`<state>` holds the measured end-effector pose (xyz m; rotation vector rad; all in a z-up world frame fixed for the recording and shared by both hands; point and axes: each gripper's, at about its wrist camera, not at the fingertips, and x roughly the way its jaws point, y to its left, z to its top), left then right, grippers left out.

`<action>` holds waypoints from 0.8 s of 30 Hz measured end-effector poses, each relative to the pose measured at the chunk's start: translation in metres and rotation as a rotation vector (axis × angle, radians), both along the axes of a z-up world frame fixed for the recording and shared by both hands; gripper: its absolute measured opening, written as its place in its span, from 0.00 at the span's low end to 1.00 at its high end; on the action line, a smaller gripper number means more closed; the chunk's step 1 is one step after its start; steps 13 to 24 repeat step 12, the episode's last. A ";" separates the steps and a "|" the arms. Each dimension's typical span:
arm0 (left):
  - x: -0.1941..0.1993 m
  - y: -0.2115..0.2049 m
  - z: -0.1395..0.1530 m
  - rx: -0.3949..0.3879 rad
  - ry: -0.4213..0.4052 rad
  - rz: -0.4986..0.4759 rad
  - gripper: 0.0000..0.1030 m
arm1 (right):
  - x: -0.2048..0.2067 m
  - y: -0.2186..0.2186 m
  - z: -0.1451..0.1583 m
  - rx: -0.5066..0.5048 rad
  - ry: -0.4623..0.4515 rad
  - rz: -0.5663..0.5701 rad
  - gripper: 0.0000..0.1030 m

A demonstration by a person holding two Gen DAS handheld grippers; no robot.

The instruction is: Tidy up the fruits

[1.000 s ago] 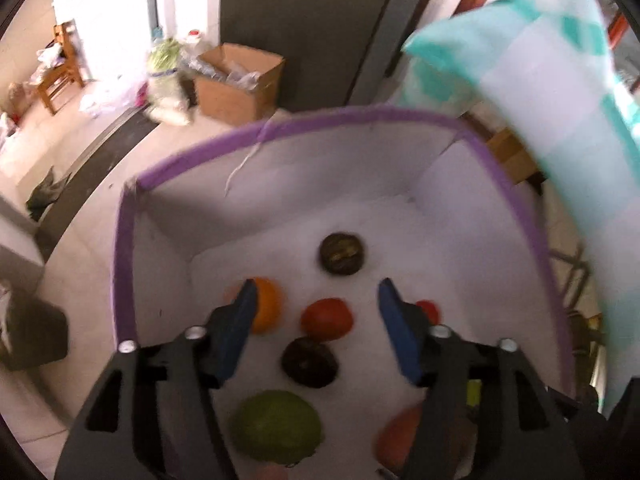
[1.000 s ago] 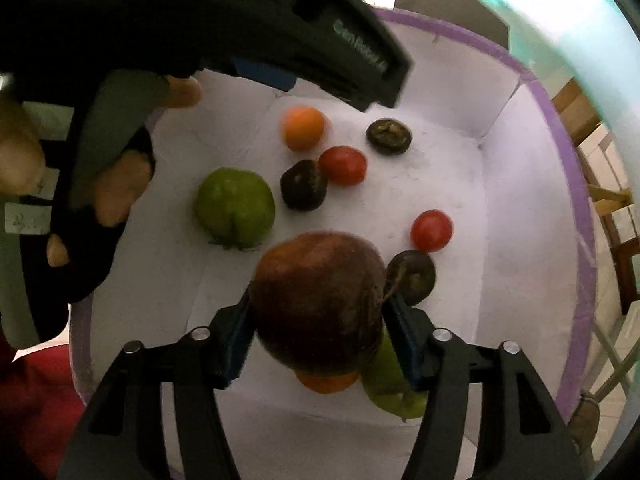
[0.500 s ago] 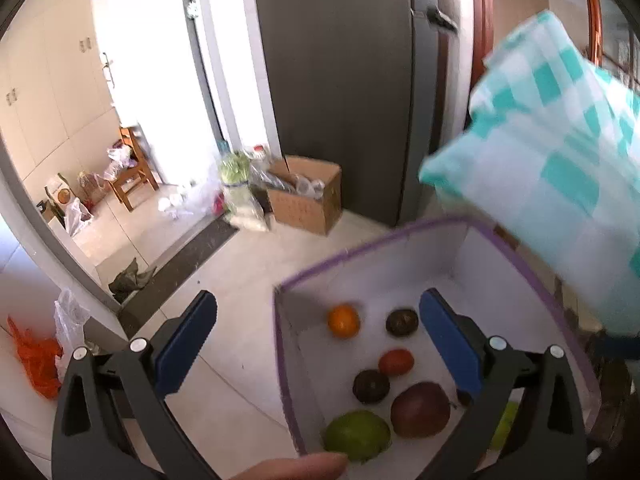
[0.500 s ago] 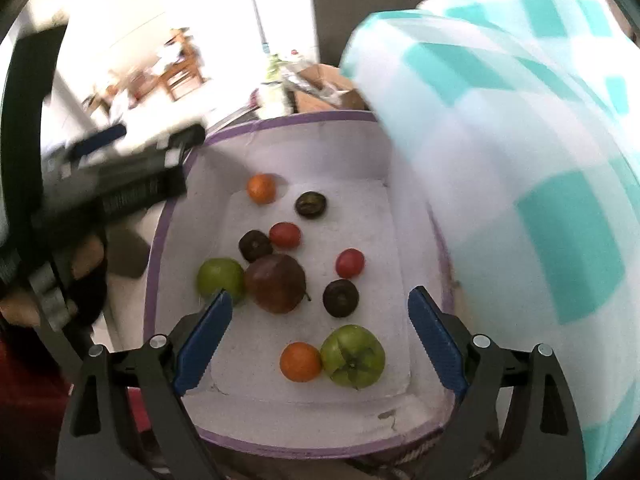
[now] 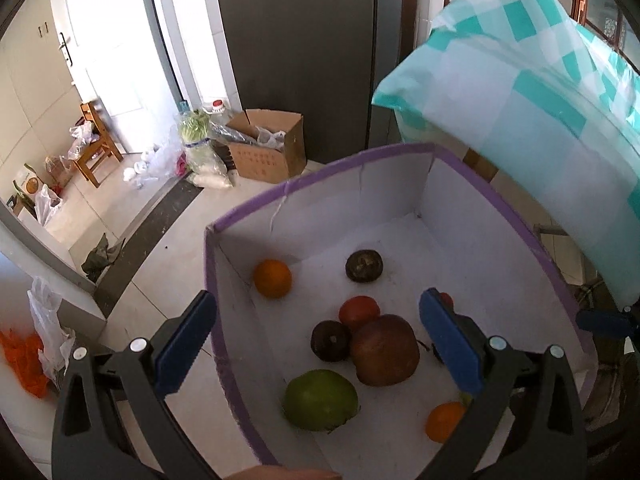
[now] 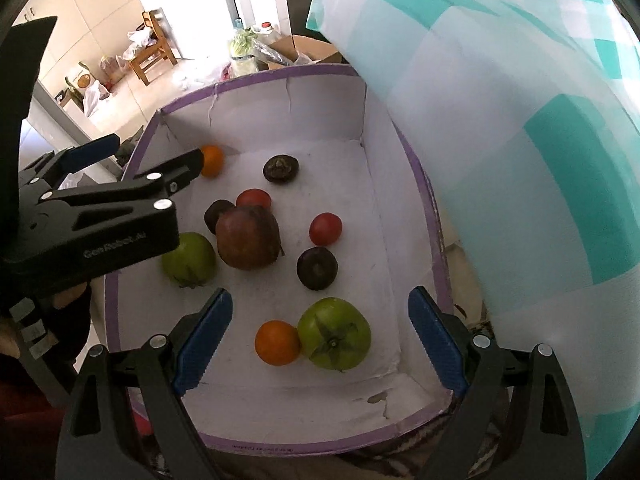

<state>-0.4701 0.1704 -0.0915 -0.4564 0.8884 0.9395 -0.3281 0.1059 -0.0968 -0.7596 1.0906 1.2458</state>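
Now freed — brown fruit (image 6: 247,237) rests in box (image 6: 320,92).

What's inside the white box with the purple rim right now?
White box holds nine fruits: two oranges, two green ones, two red tomatoes, three dark ones, and a big reddish-brown fruit. The left gripper hides part.

Open box (image 6: 400,152) top; checked cloth (image 6: 520,160) overhanging its right wall.

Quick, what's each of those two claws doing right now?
Left gripper: open, holding nothing.
Right gripper: open, holding nothing.
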 end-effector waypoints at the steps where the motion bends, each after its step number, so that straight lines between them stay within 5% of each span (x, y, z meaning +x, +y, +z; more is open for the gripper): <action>1: 0.000 0.000 -0.001 -0.005 0.000 0.001 0.99 | -0.001 0.000 -0.001 -0.003 -0.002 0.001 0.84; 24: -0.004 0.006 -0.009 -0.049 -0.005 0.023 0.98 | -0.005 0.000 -0.003 -0.007 -0.008 0.003 0.84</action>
